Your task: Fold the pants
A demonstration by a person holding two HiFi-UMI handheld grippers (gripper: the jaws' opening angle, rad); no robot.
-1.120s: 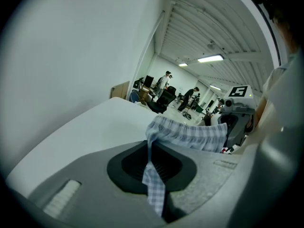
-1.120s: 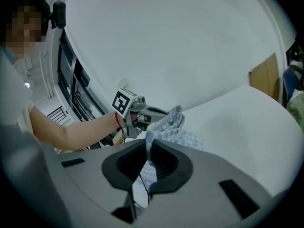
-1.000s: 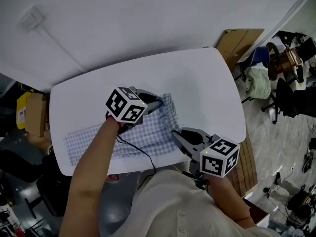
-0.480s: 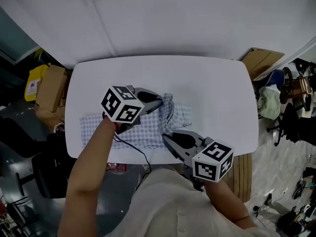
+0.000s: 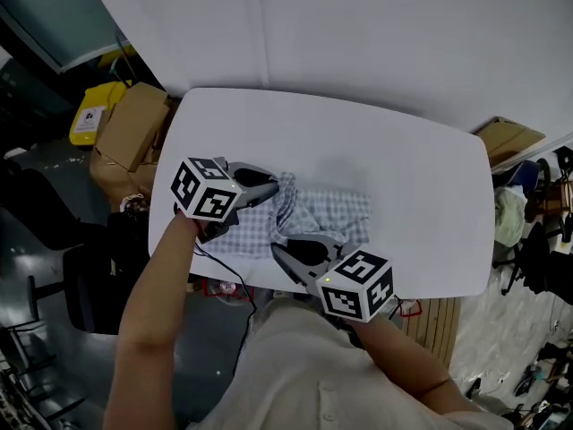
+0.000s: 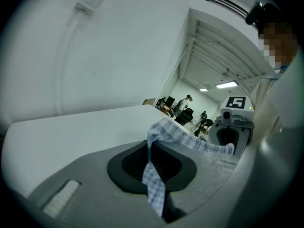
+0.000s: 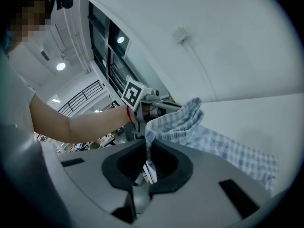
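Blue-and-white checked pants [image 5: 333, 211] lie on the white table [image 5: 412, 168] near its front edge. My left gripper [image 5: 273, 184] is shut on a corner of the raised waistband. My right gripper [image 5: 279, 250], nearer the front edge, is shut on the other corner. In the left gripper view a strip of the pants [image 6: 154, 186] hangs pinched in my left gripper [image 6: 152, 167], and the waistband [image 6: 190, 139] stretches across to the right gripper's body [image 6: 232, 127]. In the right gripper view, my right gripper [image 7: 148, 163] pinches the pants [image 7: 190, 122], which spread out flat to the right.
Cardboard boxes [image 5: 134, 124] and a yellow container [image 5: 92, 115] stand on the floor left of the table. Flat cardboard [image 5: 508, 140] leans at the right, with chairs [image 5: 537, 240] beyond it. A white wall [image 5: 376, 34] runs behind the table.
Both grippers have carried the waistband leftwards across the table, over the legs. The cloth is bunched up between them. The head view has swung as well.
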